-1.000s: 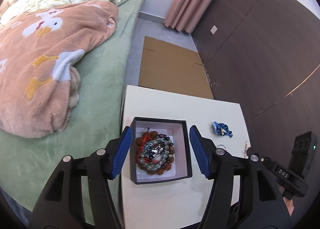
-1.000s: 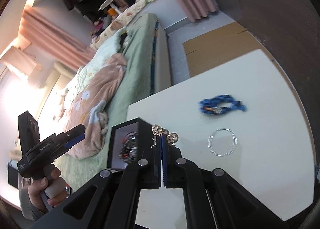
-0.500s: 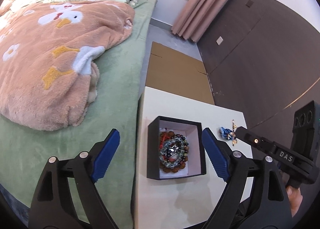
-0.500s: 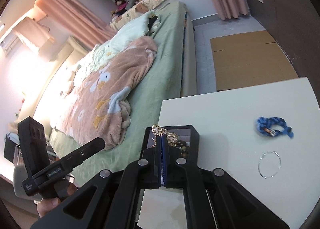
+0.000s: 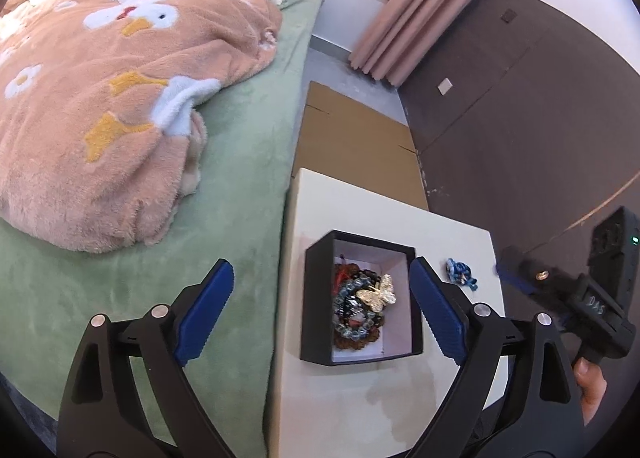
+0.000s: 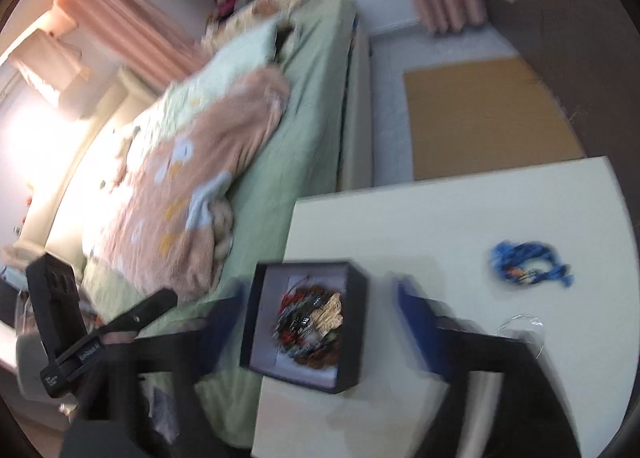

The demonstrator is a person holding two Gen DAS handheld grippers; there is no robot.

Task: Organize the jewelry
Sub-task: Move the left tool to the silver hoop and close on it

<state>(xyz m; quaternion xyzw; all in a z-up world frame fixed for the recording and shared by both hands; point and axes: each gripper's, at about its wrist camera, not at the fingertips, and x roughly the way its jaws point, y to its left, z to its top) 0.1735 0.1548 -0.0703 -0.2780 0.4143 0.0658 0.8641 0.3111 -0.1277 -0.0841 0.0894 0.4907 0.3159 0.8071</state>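
Your white table (image 5: 400, 398) stands against the green bed (image 5: 248, 186), cardboard (image 5: 356, 146) beyond; both grippers (image 5: 320, 314) (image 6: 316, 322) are opening, gripping nothing, above the black box (image 5: 316, 338).

A bed (image 5: 248, 162) with a green sheet carries a peach duck-print blanket (image 5: 100, 106). Pink curtains (image 5: 416, 6) hang beside a dark panelled wall (image 5: 520, 106). Flat cardboard (image 5: 356, 146) lies on the grey floor (image 6: 388, 106). Bright light, perhaps a window (image 6: 24, 138), glares at left.
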